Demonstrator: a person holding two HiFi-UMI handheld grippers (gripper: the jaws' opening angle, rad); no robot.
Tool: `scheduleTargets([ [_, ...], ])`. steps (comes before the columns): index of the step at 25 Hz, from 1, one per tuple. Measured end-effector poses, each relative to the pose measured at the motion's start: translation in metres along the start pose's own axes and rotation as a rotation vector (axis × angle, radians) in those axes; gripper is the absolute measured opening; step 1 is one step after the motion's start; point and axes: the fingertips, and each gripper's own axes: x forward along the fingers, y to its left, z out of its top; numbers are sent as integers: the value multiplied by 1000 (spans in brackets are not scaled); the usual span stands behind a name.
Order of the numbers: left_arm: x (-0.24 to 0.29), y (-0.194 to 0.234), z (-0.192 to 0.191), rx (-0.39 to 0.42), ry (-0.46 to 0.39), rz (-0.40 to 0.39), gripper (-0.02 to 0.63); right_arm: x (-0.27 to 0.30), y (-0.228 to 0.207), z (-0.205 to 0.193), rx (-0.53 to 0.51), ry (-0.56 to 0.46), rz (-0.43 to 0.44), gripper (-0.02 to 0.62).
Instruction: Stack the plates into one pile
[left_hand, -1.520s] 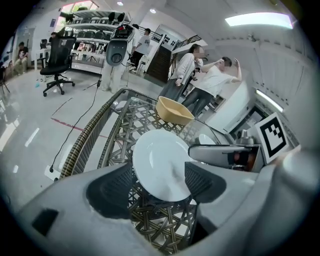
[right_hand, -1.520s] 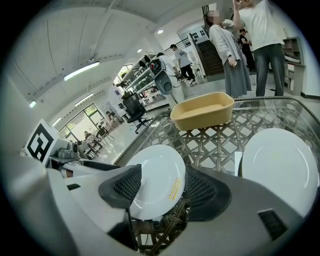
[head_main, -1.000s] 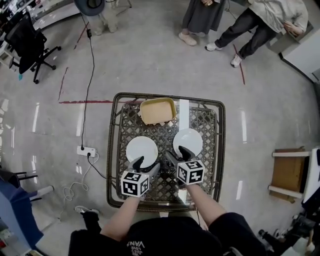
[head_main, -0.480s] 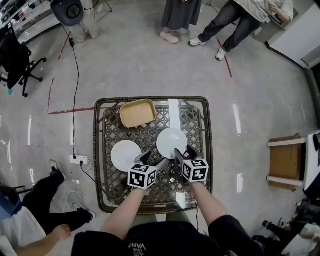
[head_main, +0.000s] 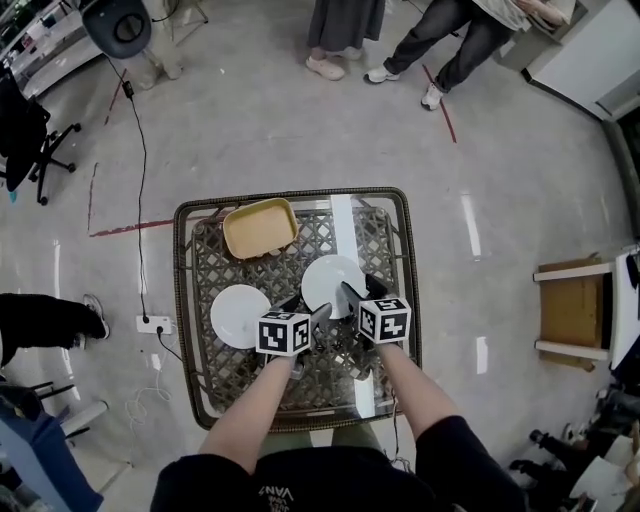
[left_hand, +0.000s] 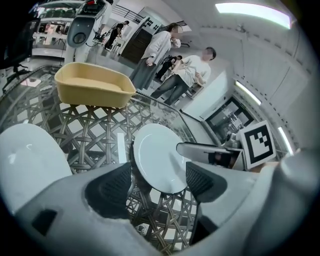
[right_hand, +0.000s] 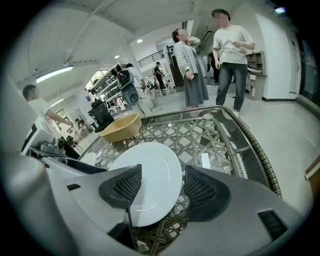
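Two white plates lie apart on the glass-topped wicker table (head_main: 195, 380). The left plate (head_main: 240, 316) (left_hand: 27, 155) sits alone, to the left of my left gripper. The right plate (head_main: 328, 282) (left_hand: 155, 155) (right_hand: 150, 172) has both grippers at its near edge. My left gripper (head_main: 308, 314) (left_hand: 157, 181) is open and points at that plate's near-left rim. My right gripper (head_main: 354, 297) (right_hand: 159, 192) is open, and the plate's near rim shows between its jaws. Neither holds anything.
A yellow rectangular dish (head_main: 260, 228) (left_hand: 92, 89) (right_hand: 120, 127) stands at the table's far left. People stand on the floor beyond the table (head_main: 345, 25). A wooden stool (head_main: 575, 310) is to the right, and a cable and power strip (head_main: 158, 324) lie to the left.
Both grippers have moved in toward the right plate; the left one has left the left plate's side. The head view has shifted too. Both plates lie where they were.
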Motion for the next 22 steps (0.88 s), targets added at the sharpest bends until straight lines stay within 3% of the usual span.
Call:
scheduleTargets([
  [13,-10,-16,10,14,-31,-98,339,-12,7,0,60,-31,6,252],
  [22,-54,-12,6,14,-99,-69,339,-30,48,-2,68,-54,77,250],
])
